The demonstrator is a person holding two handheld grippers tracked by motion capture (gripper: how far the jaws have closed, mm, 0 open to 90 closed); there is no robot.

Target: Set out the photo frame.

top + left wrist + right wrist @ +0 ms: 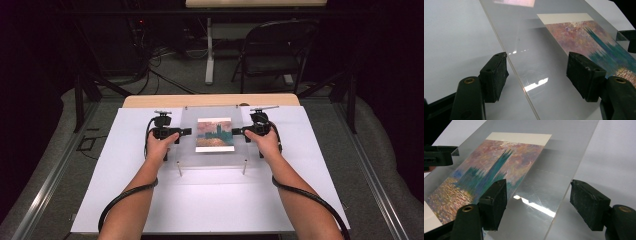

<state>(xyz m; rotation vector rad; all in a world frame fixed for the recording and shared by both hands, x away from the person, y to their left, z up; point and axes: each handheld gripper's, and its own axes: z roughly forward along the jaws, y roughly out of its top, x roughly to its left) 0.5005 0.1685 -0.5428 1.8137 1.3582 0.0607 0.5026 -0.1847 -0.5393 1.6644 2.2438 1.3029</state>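
Note:
A clear acrylic sheet [215, 159] rests on short metal posts [179, 169] over the white board. A painted print [215, 134] of blue towers against a pink sky shows at its middle. Whether the print lies on or under the sheet I cannot tell. My left gripper [185, 132] points inward at the sheet's left edge. In the left gripper view [537, 75] its jaws stand wide apart with the sheet's edge [519, 75] running between them. My right gripper [236, 132] mirrors it at the right edge, open [541, 202] around that edge [564, 195], with its pads off the sheet.
The white board [210, 205] covers a wooden table [150, 101] whose far edge shows behind it. A dark folding chair [275, 50], a table leg [209, 55] and floor cables lie beyond. Black cables [120, 200] trail from both grippers along the forearms.

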